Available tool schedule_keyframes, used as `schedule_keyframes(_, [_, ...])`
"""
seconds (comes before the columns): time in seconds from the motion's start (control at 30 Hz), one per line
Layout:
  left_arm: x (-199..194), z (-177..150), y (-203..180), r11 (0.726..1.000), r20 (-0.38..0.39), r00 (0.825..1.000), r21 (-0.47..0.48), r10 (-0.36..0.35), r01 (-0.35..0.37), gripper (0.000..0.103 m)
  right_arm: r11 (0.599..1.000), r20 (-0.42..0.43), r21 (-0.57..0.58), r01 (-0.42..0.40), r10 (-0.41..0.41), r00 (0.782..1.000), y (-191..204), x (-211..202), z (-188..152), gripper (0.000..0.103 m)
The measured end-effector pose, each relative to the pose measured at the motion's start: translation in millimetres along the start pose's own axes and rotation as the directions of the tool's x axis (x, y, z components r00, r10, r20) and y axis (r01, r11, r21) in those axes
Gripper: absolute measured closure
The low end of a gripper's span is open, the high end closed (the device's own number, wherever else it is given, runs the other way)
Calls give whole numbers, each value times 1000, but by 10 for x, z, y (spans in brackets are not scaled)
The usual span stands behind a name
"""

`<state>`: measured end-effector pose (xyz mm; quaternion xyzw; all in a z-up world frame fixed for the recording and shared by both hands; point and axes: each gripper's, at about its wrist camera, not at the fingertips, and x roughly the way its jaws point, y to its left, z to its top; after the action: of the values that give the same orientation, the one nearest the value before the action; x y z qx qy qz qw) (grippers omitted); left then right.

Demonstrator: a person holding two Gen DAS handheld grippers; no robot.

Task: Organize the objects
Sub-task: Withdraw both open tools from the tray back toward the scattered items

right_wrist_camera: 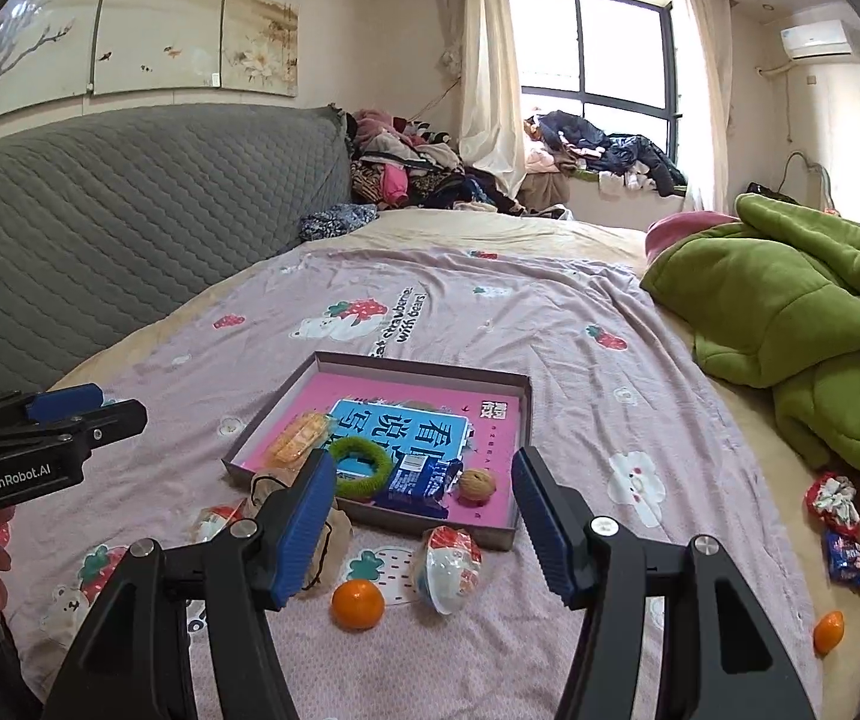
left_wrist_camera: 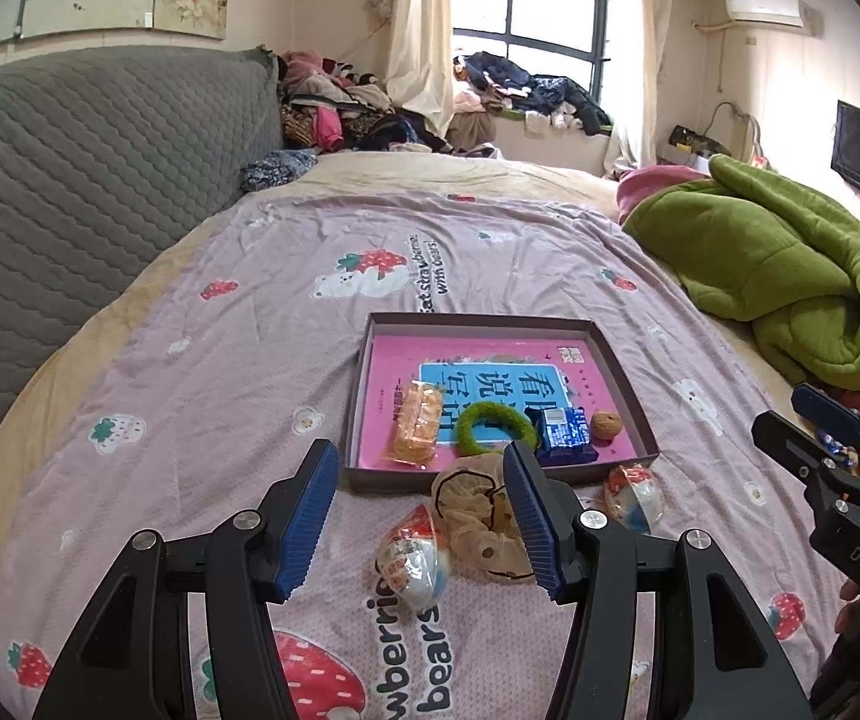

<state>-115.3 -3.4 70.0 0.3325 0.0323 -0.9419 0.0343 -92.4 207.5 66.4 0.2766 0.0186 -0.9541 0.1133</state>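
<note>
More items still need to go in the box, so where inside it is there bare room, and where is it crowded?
The box's far half is free, between its far wall and the row of items. The near edge is crowded: wafer pack, green ring, blue packet, walnut. Its near right corner beyond the walnut is also bare.

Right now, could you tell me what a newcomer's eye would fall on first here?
The shallow box with its bright pink book, in the middle of the strawberry-print bedspread, draws the eye first. An orange glows in front of it, and a green blanket is heaped on the right.
</note>
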Motion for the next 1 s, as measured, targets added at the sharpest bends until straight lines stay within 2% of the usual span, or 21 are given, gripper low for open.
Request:
schedule_keyframes(0.6, [-172, -121, -46, 1000, 18, 1000, 16, -2, 2, 44, 1000, 14, -7, -17, 17, 1000, 65, -253, -118, 42])
schedule_keyframes(1.0, [-158, -291, -3, 1000, -9, 1000, -3, -9, 9, 44, 1000, -3, -11, -28, 28, 1000, 142, -271, -202, 42])
